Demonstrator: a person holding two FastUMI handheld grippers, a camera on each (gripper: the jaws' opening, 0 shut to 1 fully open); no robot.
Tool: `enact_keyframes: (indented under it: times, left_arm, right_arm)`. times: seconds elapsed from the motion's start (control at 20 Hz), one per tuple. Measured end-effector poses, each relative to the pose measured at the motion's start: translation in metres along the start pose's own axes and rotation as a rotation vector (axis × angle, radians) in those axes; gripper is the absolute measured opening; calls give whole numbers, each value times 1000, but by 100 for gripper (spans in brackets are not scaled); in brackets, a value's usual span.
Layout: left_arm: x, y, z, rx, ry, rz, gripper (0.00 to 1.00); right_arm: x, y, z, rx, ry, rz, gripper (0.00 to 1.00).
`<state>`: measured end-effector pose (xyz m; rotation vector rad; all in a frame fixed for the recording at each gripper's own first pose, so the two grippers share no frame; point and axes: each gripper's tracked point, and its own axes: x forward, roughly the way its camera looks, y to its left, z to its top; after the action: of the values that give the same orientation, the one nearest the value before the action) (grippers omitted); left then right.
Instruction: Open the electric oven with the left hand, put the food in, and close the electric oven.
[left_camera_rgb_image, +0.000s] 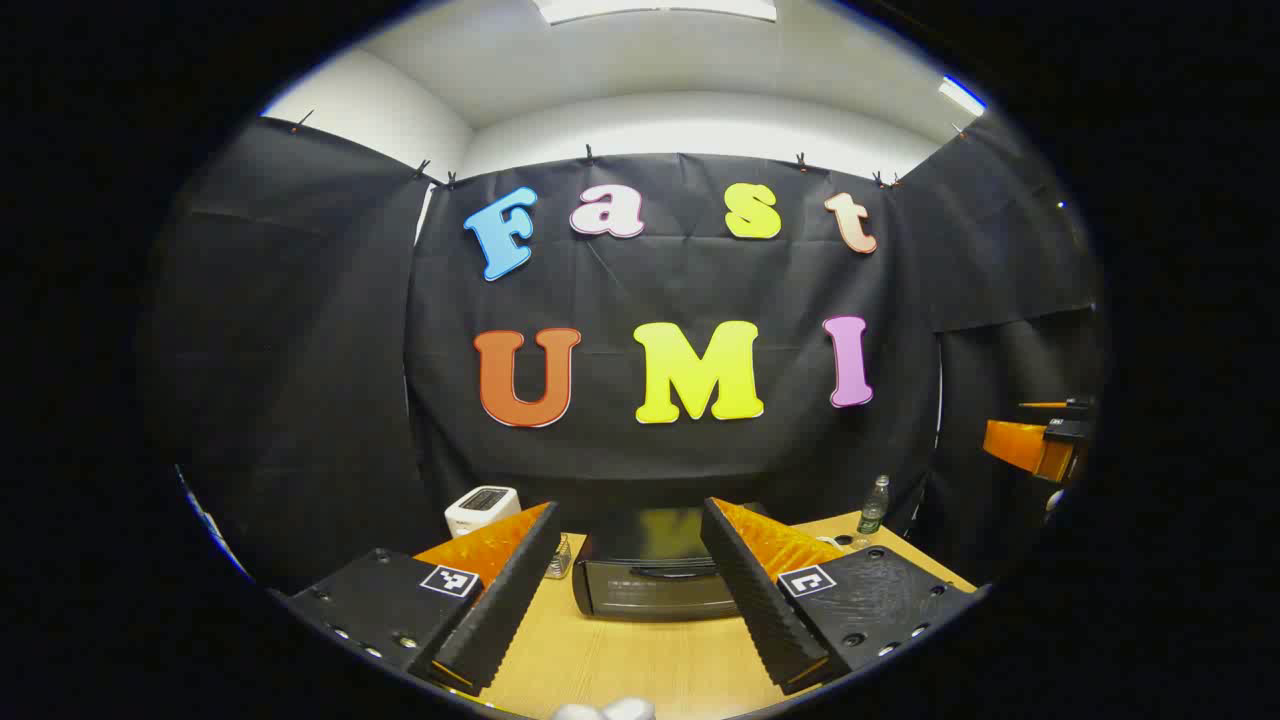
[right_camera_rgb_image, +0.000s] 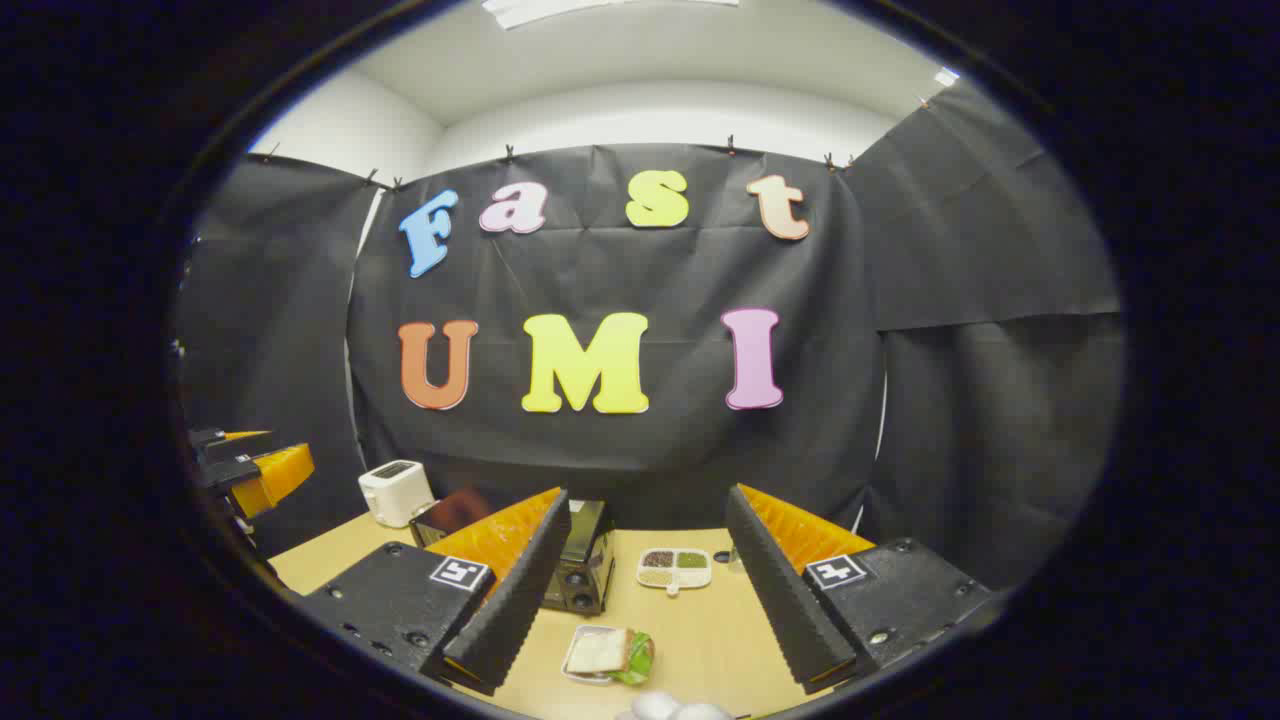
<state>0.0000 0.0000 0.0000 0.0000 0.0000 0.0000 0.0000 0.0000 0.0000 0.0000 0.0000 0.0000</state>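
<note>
Black cloth walls close off the wooden surface (left_camera_rgb_image: 640, 660), where the electric oven (left_camera_rgb_image: 655, 580) sits shut, straight ahead between my left tongs (left_camera_rgb_image: 625, 590), spread wide and empty. My right tongs (right_camera_rgb_image: 645, 590) gape empty above the food (right_camera_rgb_image: 607, 653); opening comes first, so the left must reach the door handle (left_camera_rgb_image: 672, 572).

**Kitchen Staged Inside a Cloth Booth**

Black cloth (right_camera_rgb_image: 960, 420) clipped beneath white walls encloses a wooden table (right_camera_rgb_image: 700, 630) ahead of the right gripper (right_camera_rgb_image: 645, 590), bearing a toaster (right_camera_rgb_image: 395, 492), electric oven (right_camera_rgb_image: 580, 565) and plated sandwich (right_camera_rgb_image: 600, 652).
</note>
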Motion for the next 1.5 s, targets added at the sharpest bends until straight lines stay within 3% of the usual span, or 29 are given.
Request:
enact_keyframes:
  times: [0.15,0.2,0.25,0.65,0.75,0.8,0.9,0.95,1.05,1.1,1.5]
  left_arm:
    - [0,2,0,24,0,-7,93]
    - [0,2,0,29,-3,-9,93]
    - [0,1,-2,27,-2,-14,93]
    - [6,6,-11,6,15,-25,93]
    - [7,6,-9,9,9,-25,93]
    - [8,7,-10,12,9,-29,93]
    - [9,6,-13,14,9,-37,93]
    - [11,5,-15,16,10,-42,93]
    - [15,2,-20,10,17,-47,93]
    - [18,-1,-24,5,16,-49,93]
    - [74,-41,-83,-3,48,-94,93]
  right_arm:
    - [-3,-3,-1,-15,-2,-15,96]
    - [-3,-2,-1,-18,1,-13,100]
    - [-3,1,-1,-20,1,-9,96]
    - [-6,4,1,-43,-3,-10,95]
    - [-6,4,2,-39,-8,-15,100]
    - [-6,4,2,-39,-7,-17,96]
    - [-6,3,2,-44,-7,-25,100]
    - [-7,1,3,-48,-12,-31,96]
    - [-6,-1,3,-49,-14,-33,100]
    - [-6,-1,3,-47,-15,-30,96]
    - [6,-24,-1,-72,13,-27,96]
